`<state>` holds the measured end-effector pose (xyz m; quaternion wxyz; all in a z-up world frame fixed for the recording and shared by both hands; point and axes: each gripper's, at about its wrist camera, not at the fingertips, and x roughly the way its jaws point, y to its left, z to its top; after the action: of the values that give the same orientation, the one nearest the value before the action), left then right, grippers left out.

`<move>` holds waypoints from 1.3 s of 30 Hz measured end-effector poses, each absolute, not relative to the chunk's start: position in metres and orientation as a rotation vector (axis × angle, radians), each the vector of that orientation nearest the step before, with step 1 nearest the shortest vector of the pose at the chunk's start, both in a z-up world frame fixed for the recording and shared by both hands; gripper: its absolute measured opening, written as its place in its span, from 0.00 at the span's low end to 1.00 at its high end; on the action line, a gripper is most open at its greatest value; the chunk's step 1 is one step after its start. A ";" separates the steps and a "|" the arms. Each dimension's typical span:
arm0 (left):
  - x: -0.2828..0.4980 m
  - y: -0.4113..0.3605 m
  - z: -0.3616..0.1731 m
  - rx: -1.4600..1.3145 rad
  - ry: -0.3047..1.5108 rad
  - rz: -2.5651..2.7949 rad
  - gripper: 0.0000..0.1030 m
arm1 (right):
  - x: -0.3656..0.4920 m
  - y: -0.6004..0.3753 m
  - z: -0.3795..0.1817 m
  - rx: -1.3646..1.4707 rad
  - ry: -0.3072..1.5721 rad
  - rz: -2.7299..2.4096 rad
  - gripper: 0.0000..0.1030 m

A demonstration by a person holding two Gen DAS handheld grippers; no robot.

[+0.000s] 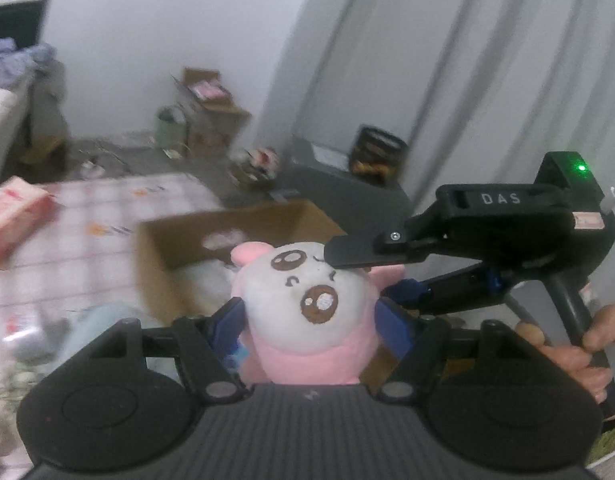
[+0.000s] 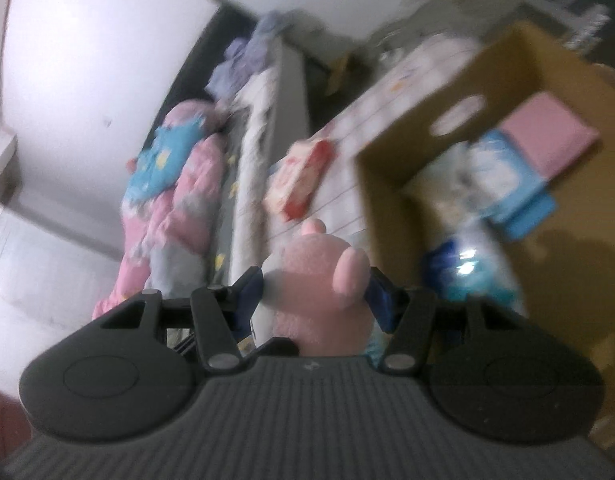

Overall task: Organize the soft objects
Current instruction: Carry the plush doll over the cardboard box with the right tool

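The left gripper (image 1: 309, 312) has its jaws closed on a pink and white plush toy (image 1: 307, 300): the blue pads press the toy's round white head from both sides, its embroidered brown eyes and small mouth face up toward the camera, and its pink body fills the space between the jaws down to the gripper's body. The right gripper (image 2: 315, 296) clamps the same toy (image 2: 319, 284) from another side; in its own view the blue pads squeeze the fuzzy pink back, with a rounded pink ear beside the right-hand pad and another ear poking up past the jaw tips. In the left view one black finger (image 1: 347, 254) of the right gripper lies across the top of the toy's head, and a hand (image 1: 575, 344) holds that gripper's handle to the right of the jaws. Just beyond the jaw tips of both grippers sits an open cardboard box (image 1: 179, 240), blurred, with soft packets inside. A pink carton (image 1: 11, 216) lies on a checked cloth (image 1: 107, 216) left of the box.
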<state>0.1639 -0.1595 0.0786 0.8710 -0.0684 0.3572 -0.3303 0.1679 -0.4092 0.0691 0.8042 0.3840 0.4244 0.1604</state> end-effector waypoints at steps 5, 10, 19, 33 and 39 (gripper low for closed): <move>0.188 -0.214 0.052 -0.095 0.835 -0.738 0.70 | 0.164 -0.460 0.038 0.866 0.914 0.245 0.54; 0.207 -0.248 0.026 -0.043 0.885 -0.738 0.69 | 0.178 -0.493 0.003 0.895 0.945 0.181 0.54; 0.220 -0.271 0.000 0.012 0.976 -0.767 0.68 | 0.220 -0.502 -0.044 0.784 1.060 0.113 0.50; 0.200 -0.199 0.053 0.009 0.863 -0.700 0.74 | 0.253 -0.471 -0.051 0.635 1.054 0.158 0.48; 0.182 -0.152 0.071 -0.025 0.815 -0.647 0.79 | 0.255 -0.457 -0.047 0.554 1.032 0.145 0.50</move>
<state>0.1817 -0.1524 0.0706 0.8676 -0.0117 0.3894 -0.3089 0.2552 -0.4573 -0.0467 0.8308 0.2614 0.4867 0.0683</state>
